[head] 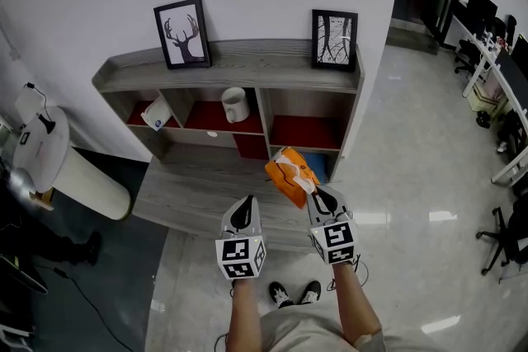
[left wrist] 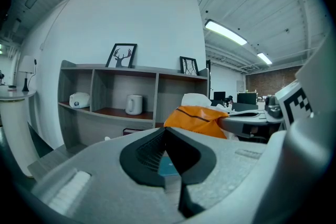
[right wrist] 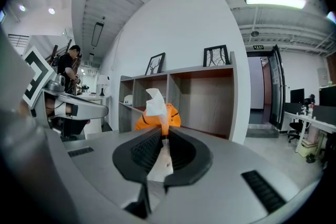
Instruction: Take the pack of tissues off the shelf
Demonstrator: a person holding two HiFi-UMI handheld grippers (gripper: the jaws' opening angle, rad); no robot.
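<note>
The pack of tissues [head: 289, 177] is a soft, crinkled orange plastic wrapper with a white sheet poking from its top. It hangs clear of the grey wood-grain shelf [head: 239, 60], in front of its lower right compartment. The right gripper [head: 320, 195] pinches the pack's near edge between narrow, ribbed black jaws, forearm stretched toward the shelf, pointing almost level. The left gripper [head: 245, 208] sits left of the pack, jaws pressed together on nothing, aimed likewise at the shelf
</note>
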